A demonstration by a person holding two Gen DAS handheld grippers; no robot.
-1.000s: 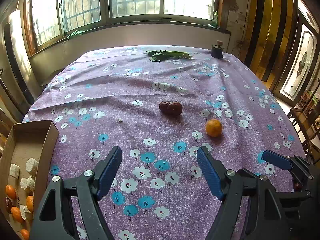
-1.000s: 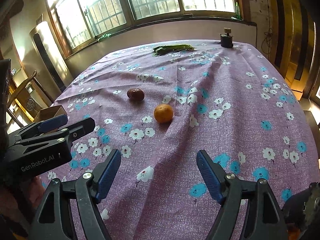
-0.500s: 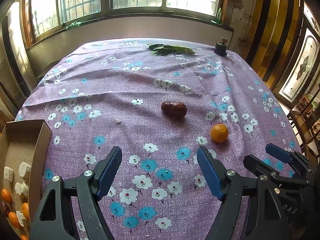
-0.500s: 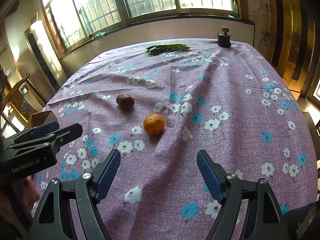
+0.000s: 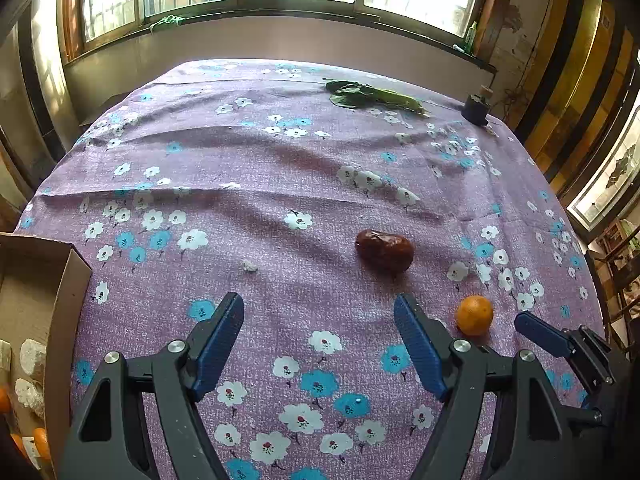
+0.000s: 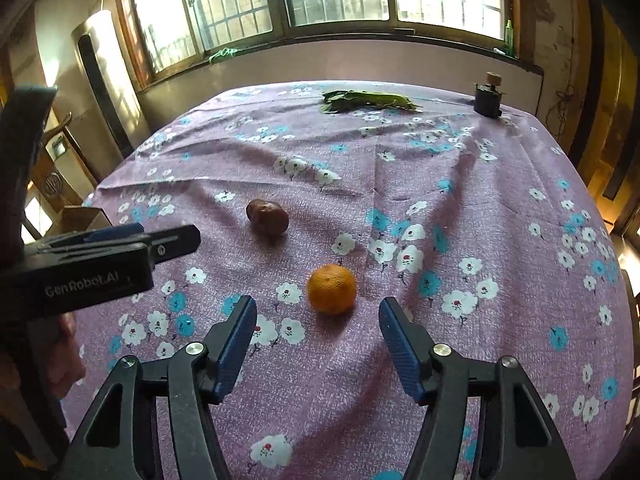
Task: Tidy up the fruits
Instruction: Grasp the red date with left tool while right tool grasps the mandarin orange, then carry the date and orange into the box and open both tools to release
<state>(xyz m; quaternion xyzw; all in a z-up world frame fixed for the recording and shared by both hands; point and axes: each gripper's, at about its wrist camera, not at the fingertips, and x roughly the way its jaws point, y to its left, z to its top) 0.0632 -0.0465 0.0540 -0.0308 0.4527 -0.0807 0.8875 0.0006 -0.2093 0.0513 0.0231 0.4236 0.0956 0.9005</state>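
A small orange [image 6: 331,289] lies on the purple flowered tablecloth [image 6: 460,200], just ahead of my open, empty right gripper [image 6: 318,326]. A dark red date [image 6: 267,217] lies farther back to the left. In the left wrist view the date [image 5: 385,250] lies ahead and right of my open, empty left gripper [image 5: 319,322], with the orange [image 5: 474,315] to the right. A cardboard box [image 5: 44,300] at the left edge holds several oranges [image 5: 40,442] and white chunks.
Green leaves [image 5: 374,95] and a small dark jar [image 5: 475,109] lie at the table's far side. A white crumb [image 5: 250,265] lies on the cloth. The left gripper shows in the right wrist view [image 6: 100,256]. Windows stand behind the table.
Both grippers have moved forward over the table. The orange now lies close in front of the right gripper's fingers. The box has slid further out of the left view.
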